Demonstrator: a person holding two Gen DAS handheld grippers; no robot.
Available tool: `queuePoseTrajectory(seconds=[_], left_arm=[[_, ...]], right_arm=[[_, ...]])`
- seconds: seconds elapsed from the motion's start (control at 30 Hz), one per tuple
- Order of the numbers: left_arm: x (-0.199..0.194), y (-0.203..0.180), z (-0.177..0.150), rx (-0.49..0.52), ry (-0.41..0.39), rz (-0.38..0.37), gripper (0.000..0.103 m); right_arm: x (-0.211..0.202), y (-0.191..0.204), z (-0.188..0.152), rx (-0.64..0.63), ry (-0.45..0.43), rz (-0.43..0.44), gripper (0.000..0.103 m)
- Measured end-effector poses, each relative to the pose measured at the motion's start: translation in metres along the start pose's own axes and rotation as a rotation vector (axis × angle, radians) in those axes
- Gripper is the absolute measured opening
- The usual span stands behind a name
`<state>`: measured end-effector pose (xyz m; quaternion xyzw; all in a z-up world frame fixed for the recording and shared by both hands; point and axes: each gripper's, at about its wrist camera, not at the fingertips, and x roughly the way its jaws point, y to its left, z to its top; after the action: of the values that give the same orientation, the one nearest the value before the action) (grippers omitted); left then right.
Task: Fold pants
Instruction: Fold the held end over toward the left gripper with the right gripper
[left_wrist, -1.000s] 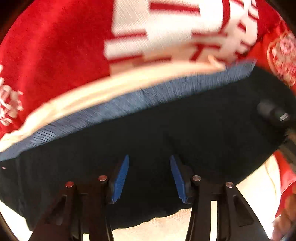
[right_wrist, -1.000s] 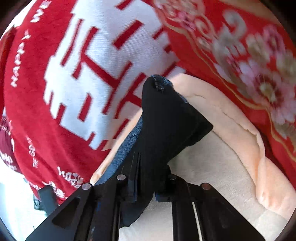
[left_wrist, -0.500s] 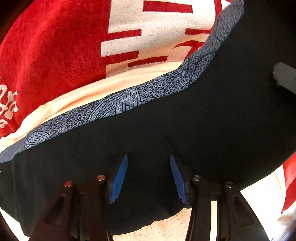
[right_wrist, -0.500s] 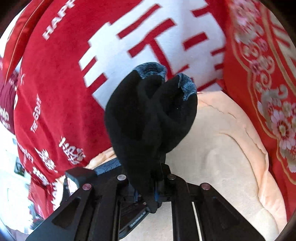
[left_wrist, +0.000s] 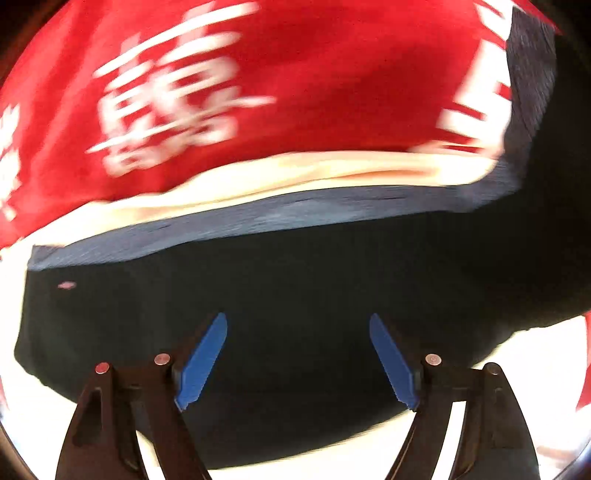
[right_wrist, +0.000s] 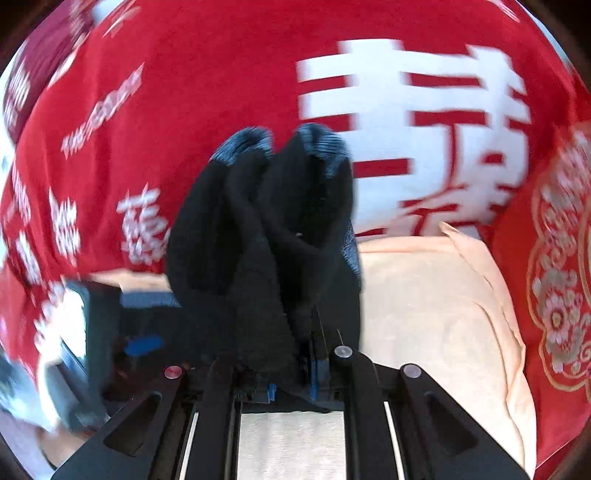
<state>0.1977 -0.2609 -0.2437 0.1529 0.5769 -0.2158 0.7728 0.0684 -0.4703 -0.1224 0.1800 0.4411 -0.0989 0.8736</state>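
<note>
Since half a second ago my left gripper (left_wrist: 297, 360) is opening empty over the flat pants (left_wrist: 295, 288), while my right gripper (right_wrist: 291, 380) stays clamped on a raised bunch of them, fold unfinished.

The left gripper (left_wrist: 296, 356) is showing two black arms, each carrying a pair of round silver screws, and bright blue pads (left_wrist: 201, 363) with toothed edges are lining the inner faces. The right gripper (right_wrist: 291, 384) is showing the same black frame and silver screws, with only slivers of blue peeking between its fingers.
</note>
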Motion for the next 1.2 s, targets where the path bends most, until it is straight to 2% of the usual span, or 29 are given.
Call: queuePoseTrajectory(seconds=[0.13,0.27,0.33,0.4,0.5,0.57,0.7,0.77,0.87,0.9,0.97,1.03,1.1,1.13,1.17,1.2], left_arm=[[0.005,0.065,-0.012,-0.089,0.026,0.068,0.081],[0.016,0.105,-0.025,-0.129,0.063,0.089,0.081],[0.015,0.117,-0.03,-0.138,0.061,0.081,0.081],[0.012,0.124,-0.033,-0.138,0.052,0.075,0.081],[0.005,0.134,-0.035,-0.135,0.047,0.063,0.081],[-0.003,0.137,-0.037,-0.141,0.042,0.027,0.081],[-0.015,0.123,-0.033,-0.114,0.022,-0.057,0.081],[-0.009,0.109,-0.034,-0.077,0.033,-0.07,0.081],[0.012,0.087,-0.034,-0.048,0.073,-0.04,0.081],[0.024,0.096,-0.036,-0.062,0.074,-0.044,0.083],[0.026,0.106,-0.04,-0.119,0.062,-0.061,0.088],[0.028,0.117,-0.042,-0.15,0.068,-0.088,0.088],[0.025,0.124,-0.046,-0.146,0.068,-0.088,0.088],[0.023,0.126,-0.046,-0.136,0.067,-0.079,0.088],[0.022,0.125,-0.046,-0.132,0.068,-0.071,0.088],[0.018,0.124,-0.043,-0.13,0.071,-0.06,0.088]], right_arm=[[0.04,0.067,-0.021,-0.173,0.073,-0.076,0.022],[0.096,0.126,-0.059,-0.358,0.17,-0.168,0.028],[0.119,0.158,-0.082,-0.522,0.188,-0.301,0.032],[0.121,0.182,-0.101,-0.668,0.156,-0.412,0.039],[0.088,0.199,-0.115,-0.747,0.103,-0.342,0.043],[0.067,0.201,-0.12,-0.784,0.079,-0.293,0.044],[0.045,0.18,-0.107,-0.769,0.039,-0.292,0.045],[0.05,0.17,-0.095,-0.757,0.055,-0.295,0.045],[0.069,0.169,-0.088,-0.804,0.079,-0.263,0.045],[0.071,0.172,-0.089,-0.836,0.08,-0.217,0.045],[0.074,0.179,-0.098,-0.896,0.084,-0.181,0.045],[0.083,0.185,-0.106,-0.954,0.083,-0.184,0.045],[0.098,0.183,-0.103,-0.935,0.105,-0.197,0.044],[0.103,0.181,-0.098,-0.908,0.128,-0.191,0.04],[0.108,0.177,-0.092,-0.877,0.154,-0.169,0.012],[0.112,0.173,-0.083,-0.83,0.196,-0.136,0.007]])
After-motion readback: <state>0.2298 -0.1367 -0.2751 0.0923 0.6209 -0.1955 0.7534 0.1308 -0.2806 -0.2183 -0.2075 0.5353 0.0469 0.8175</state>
